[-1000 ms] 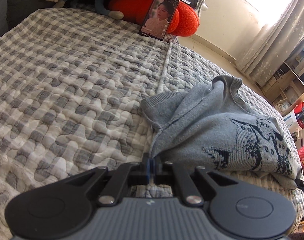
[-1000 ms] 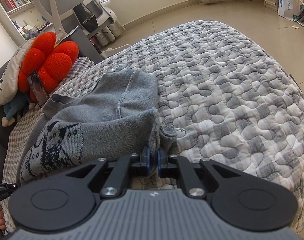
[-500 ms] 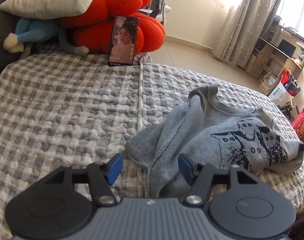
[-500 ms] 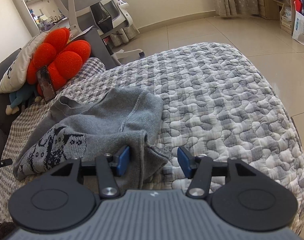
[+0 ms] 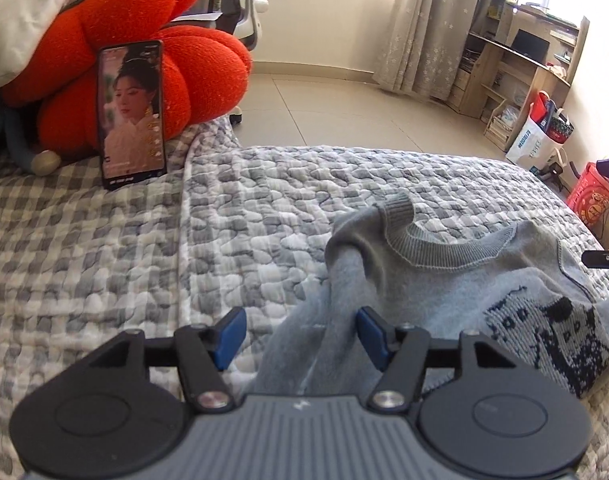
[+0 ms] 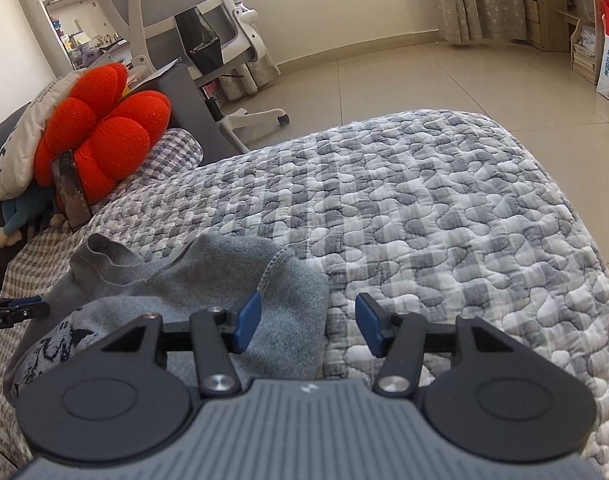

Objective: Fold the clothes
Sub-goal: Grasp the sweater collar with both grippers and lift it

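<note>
While both grippers hang over the near edge of the quilt (image 6: pixel 444 208), the grey sweater (image 5: pixel 456 280) lies crumpled on it, collar toward the far side. Left gripper (image 5: pixel 300 334): jaws apart, released, a sweater fold below them. Right gripper (image 6: pixel 308 326): jaws apart, released, above the sweater's right edge. Phone (image 5: pixel 130 114) propped against red cushion (image 5: pixel 144 48), far left.

Bright daylight enters through the curtain (image 5: pixel 408 28) at one o'clock, blowing out the window beside it. The floor (image 6: pixel 404 76) shows soft glare. Fisheye bending curves both views' edges; corners go dark.
</note>
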`<action>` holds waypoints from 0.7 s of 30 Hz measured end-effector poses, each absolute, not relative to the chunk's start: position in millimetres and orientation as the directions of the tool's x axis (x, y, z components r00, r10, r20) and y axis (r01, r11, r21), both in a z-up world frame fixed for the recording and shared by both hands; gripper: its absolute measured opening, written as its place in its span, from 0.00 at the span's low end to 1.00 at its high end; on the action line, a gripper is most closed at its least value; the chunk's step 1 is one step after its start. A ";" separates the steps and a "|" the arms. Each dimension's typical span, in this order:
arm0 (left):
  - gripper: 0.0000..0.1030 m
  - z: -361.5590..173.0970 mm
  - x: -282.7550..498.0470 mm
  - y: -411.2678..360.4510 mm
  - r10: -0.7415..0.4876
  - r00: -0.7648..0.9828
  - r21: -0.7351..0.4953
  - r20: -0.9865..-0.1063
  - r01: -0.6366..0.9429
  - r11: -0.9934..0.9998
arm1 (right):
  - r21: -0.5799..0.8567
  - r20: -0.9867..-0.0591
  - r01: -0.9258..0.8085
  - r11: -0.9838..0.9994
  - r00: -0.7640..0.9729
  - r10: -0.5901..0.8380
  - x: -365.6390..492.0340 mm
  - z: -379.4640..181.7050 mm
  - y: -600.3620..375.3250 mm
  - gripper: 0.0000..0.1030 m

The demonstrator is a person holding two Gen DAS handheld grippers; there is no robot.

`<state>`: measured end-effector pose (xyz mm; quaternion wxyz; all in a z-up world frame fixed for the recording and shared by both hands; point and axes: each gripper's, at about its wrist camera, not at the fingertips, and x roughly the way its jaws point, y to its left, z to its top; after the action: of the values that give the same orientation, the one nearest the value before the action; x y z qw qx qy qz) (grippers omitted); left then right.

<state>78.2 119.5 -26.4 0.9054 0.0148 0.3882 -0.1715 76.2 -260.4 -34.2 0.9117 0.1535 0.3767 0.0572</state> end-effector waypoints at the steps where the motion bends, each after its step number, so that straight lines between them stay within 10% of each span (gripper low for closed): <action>1: 0.60 -27.4 84.0 115.5 -0.300 0.642 -0.098 -0.705 0.330 0.939 | 0.322 -0.671 0.006 0.947 0.707 0.224 82.1 -37.2 -259.5 0.55; 11: 0.46 -36.1 124.8 91.5 -0.381 0.625 -0.136 -0.682 0.403 0.905 | 0.291 -0.655 -0.130 0.948 0.695 0.297 118.9 -48.7 -243.7 0.55; 14: 0.27 -40.7 132.6 91.4 -0.437 0.593 -0.226 -0.676 0.398 0.889 | 0.253 -0.659 -0.186 0.949 0.686 0.310 120.5 -49.7 -234.8 0.54; 17: 0.08 -40.6 132.6 90.6 -0.450 0.602 -0.257 -0.660 0.382 0.888 | 0.225 -0.661 -0.240 0.945 0.675 0.328 118.6 -50.9 -228.1 0.11; 21: 0.06 -29.2 123.8 86.9 -0.418 0.685 -0.223 -0.597 0.358 0.907 | 0.088 -0.645 -0.234 0.968 0.727 0.235 108.6 -45.2 -217.8 0.09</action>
<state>123.8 86.9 -29.2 0.9167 -0.0443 0.3361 -0.2116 108.6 -217.8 -45.2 0.9293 0.0001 0.3470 0.1262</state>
